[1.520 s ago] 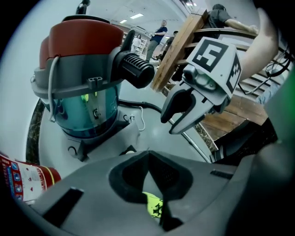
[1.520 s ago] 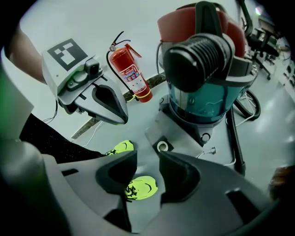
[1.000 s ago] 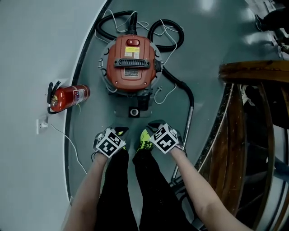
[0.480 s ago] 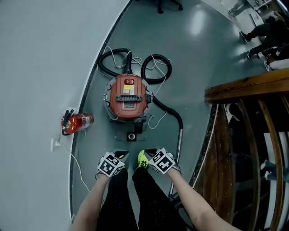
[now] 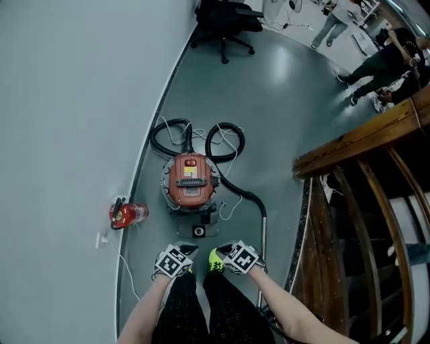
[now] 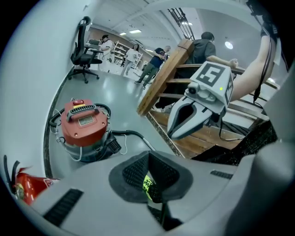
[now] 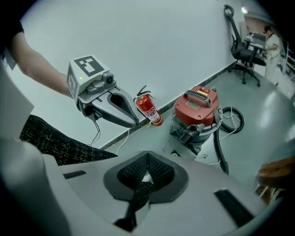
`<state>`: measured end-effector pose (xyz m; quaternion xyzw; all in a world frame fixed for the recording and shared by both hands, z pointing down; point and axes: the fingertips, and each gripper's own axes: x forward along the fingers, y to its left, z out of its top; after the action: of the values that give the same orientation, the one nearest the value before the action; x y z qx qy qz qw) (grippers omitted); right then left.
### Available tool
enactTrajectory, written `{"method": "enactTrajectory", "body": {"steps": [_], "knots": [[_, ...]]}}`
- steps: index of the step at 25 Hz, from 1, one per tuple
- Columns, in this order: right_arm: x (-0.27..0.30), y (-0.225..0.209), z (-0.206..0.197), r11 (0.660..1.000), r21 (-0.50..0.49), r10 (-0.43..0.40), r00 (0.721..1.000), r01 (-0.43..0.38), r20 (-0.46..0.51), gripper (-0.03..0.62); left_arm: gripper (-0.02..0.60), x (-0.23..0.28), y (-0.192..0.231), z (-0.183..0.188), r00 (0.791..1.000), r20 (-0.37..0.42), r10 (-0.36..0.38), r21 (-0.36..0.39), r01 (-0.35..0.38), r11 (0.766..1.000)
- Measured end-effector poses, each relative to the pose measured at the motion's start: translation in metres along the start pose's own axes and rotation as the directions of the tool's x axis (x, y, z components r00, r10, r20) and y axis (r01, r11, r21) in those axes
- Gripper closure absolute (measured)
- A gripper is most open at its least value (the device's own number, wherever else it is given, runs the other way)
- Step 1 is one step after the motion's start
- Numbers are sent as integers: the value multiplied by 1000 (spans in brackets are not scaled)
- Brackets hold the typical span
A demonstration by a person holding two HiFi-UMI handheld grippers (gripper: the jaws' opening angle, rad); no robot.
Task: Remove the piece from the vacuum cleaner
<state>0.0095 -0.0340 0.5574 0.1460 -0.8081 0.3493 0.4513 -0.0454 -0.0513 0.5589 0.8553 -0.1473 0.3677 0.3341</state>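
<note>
**Tool state**
- Left tool point(image 6: 148, 162): jaws fully together, nothing gripped. Only a sliver of a yellow-green shoe point(image 5: 215, 259) shows past the pads in the left gripper view.
- Right tool point(image 7: 146, 171): jaws fully together, nothing gripped.
- In the head view both tools sit side by side at lower centre, above the person's dark-trousered legs, well apart from the machine.

**Task item**
- The vacuum cleaner point(image 5: 190, 183) stands upright on the grey floor at the centre of the head view, near the curved foot of the wall. It has a red top with a black carry handle.
- A small black square part with a pale ring point(image 5: 199, 232) lies on the floor just below the vacuum cleaner in the frame, between it and the shoes. Whether it touches the machine's base cannot be told.
- A black hose point(image 5: 240, 192) leaves the right side of the vacuum cleaner and joins a metal wand point(image 5: 263, 232) running down toward the lower edge. More black hose and a white cord are looped above the machine.

**Surroundings**
- A red fire extinguisher point(image 5: 127, 213) lies at the wall, left of the vacuum cleaner.
- A wooden stair rail point(image 5: 349, 144) fills the right side.
- An office chair point(image 5: 225, 20) stands at top centre.
</note>
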Motion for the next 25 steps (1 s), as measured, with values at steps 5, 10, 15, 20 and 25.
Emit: {"method": "enactTrajectory", "body": {"steps": [5, 10, 15, 20, 25], "knots": [[-30, 13, 8, 995, 100, 18, 999, -21, 37, 579, 572, -27, -22, 9, 1000, 10, -2, -34, 3, 999], [-60, 34, 9, 995, 91, 24, 998, -30, 65, 579, 572, -49, -52, 9, 1000, -3, 5, -36, -6, 999], [-81, 45, 9, 995, 99, 1, 995, -10, 95, 579, 572, -65, -63, 19, 999, 25, 43, -75, -41, 996], [-91, 52, 12, 994, 112, -26, 989, 9, 147, 579, 572, -84, -67, 36, 990, 117, 73, -131, -57, 990], [-98, 57, 7, 985, 168, -60, 980, 28, 188, 579, 572, -95, -71, 31, 990, 121, 77, -118, -62, 991]]}}
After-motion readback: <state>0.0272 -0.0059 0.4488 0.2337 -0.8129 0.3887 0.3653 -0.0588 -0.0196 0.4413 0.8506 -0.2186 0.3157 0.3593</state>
